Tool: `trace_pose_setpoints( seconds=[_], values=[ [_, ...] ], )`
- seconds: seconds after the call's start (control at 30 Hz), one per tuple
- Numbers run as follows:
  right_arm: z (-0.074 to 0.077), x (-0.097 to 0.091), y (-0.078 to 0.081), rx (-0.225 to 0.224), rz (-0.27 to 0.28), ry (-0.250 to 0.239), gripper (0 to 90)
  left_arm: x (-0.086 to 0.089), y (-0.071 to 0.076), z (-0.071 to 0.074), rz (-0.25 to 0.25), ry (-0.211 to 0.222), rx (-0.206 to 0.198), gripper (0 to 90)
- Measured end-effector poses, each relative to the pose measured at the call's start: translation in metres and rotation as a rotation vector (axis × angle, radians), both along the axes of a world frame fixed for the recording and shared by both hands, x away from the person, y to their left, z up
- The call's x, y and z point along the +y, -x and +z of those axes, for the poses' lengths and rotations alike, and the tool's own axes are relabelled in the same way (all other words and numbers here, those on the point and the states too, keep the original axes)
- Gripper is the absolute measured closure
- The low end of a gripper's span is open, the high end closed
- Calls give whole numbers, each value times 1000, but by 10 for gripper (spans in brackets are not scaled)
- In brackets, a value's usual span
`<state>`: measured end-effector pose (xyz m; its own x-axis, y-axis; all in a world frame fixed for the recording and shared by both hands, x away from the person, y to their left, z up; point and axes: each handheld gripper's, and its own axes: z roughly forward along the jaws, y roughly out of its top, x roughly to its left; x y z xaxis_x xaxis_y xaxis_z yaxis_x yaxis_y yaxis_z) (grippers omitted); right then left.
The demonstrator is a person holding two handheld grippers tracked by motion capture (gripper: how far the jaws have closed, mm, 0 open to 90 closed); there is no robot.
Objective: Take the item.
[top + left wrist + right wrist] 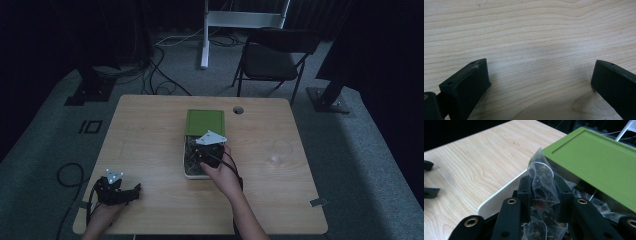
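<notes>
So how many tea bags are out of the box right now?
1: a clear tea bag pinched in the right claw, lifted just above the white box beside its green lid. More bags lie in the box, too tangled and dim to count.

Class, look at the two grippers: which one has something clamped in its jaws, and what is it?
The right gripper, over the white box, pinches a clear mesh tea bag. The left gripper is open over bare table.
</notes>
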<state>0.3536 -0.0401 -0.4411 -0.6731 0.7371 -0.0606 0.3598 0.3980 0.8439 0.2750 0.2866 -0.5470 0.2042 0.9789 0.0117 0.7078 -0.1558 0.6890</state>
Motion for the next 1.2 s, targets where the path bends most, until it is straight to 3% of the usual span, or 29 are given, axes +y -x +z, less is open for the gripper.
trace_pose_setpoints(
  seconds=[0.67, 1.2],
  values=[
    [17, -42, 8, -2, -46, -42, 717, 0, 0, 0, 0, 1, 0, 22],
    [24, -92, 12, -20, -128, -51, 717, 0, 0, 0, 0, 1, -1, 22]
  ],
)
